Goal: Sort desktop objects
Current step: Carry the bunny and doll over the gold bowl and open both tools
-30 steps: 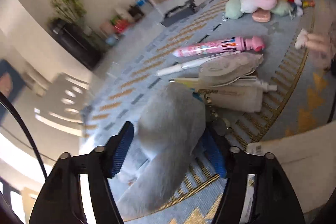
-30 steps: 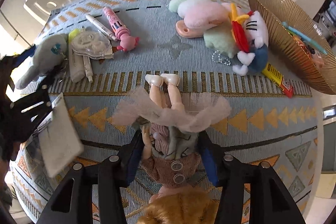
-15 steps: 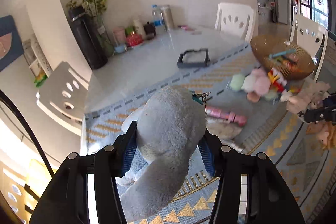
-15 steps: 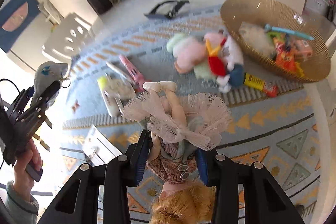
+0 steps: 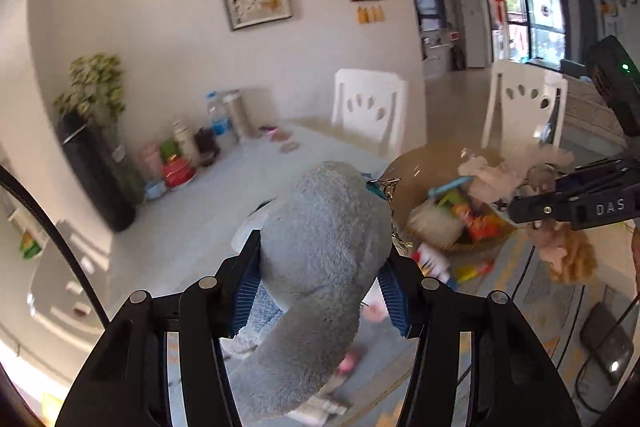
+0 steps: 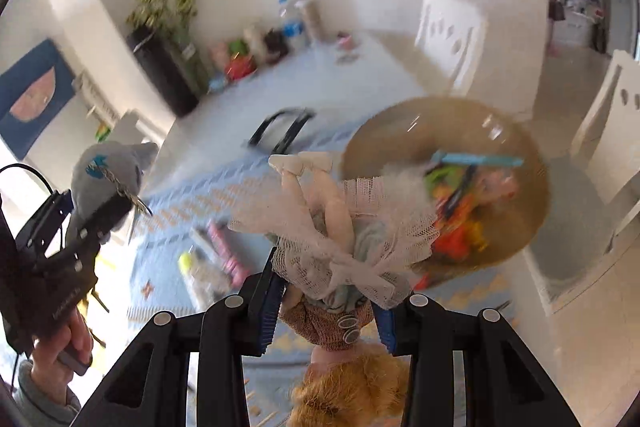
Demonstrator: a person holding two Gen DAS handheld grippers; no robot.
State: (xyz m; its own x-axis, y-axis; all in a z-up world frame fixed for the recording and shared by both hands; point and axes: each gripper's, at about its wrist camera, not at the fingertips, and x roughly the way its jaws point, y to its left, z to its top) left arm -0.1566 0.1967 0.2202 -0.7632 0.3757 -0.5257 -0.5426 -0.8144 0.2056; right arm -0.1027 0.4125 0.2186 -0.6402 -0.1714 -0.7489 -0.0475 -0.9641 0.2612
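Observation:
A grey plush toy [image 5: 324, 243] with a metal keychain fills the left wrist view, and my left gripper [image 5: 320, 291] is shut on its body, well above the table. My right gripper [image 6: 326, 311] is shut on a doll [image 6: 340, 227] that hangs head down, blond hair toward the camera, tulle skirt and legs pointing away. Beyond the doll's skirt stands a gold-brown woven basket [image 6: 408, 123] holding several colourful items. The basket [image 5: 424, 163] lies right of the plush in the left wrist view, with the doll [image 5: 568, 255] over its near edge. The plush [image 6: 108, 171] shows far left.
A blue patterned mat [image 6: 188, 203] covers the table, with a pink pen [image 6: 224, 251] and other stationery. A black tray [image 6: 280, 131] lies farther back. Bottles and cups [image 5: 188, 147] line the far edge beside a dark vase [image 5: 96, 175]. White chairs [image 5: 368, 111] stand behind.
Both grippers have risen from the mat with their toys and tilted up, so the room and walls now show. The basket has come closer in both views.

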